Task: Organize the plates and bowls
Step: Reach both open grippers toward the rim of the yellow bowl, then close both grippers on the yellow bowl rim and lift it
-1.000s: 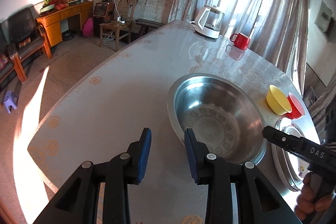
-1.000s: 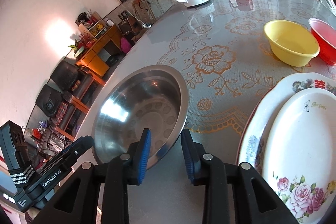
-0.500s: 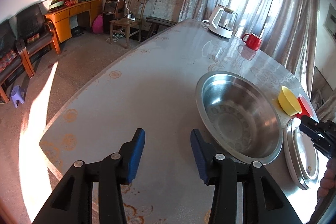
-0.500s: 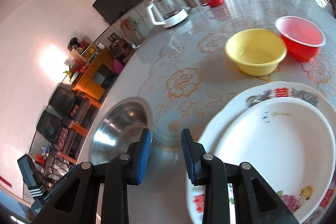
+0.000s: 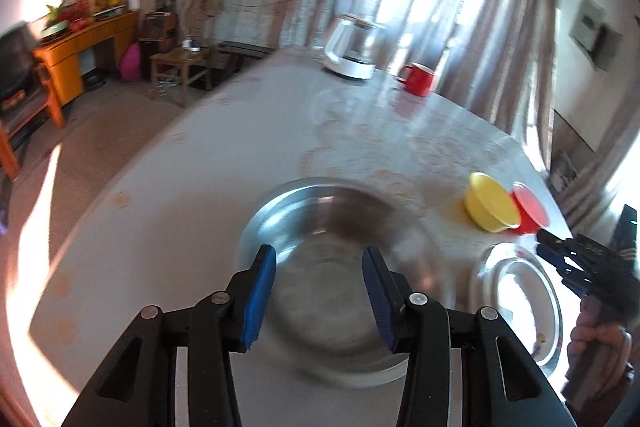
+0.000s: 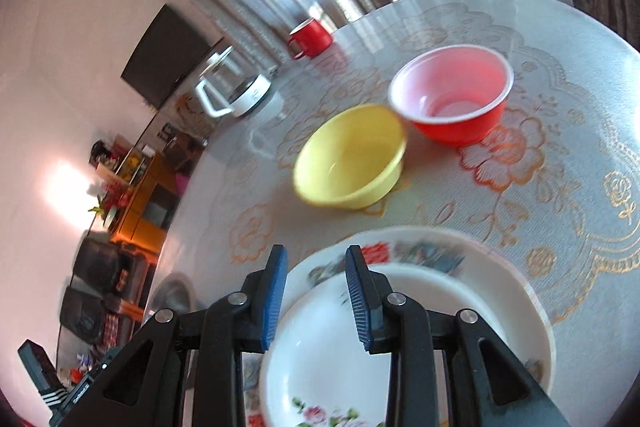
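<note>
I'm holding my left gripper (image 5: 319, 285) over the steel basin (image 5: 340, 311), jaws apart, just widened, empty; right gripper (image 6: 316, 297), seemingly above the stacked plates (image 6: 496, 291), jaws apart, empty.

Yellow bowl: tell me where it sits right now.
In the right wrist view the yellow bowl stands on the table, just beyond the stacked plates, with the red bowl close on its right and the kettle farther back left.

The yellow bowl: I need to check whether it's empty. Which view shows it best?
The right wrist view: the yellow bowl sits close, its empty inside open to view. The left wrist view shows it small and far off, side-on, beside the red bowl.
</note>
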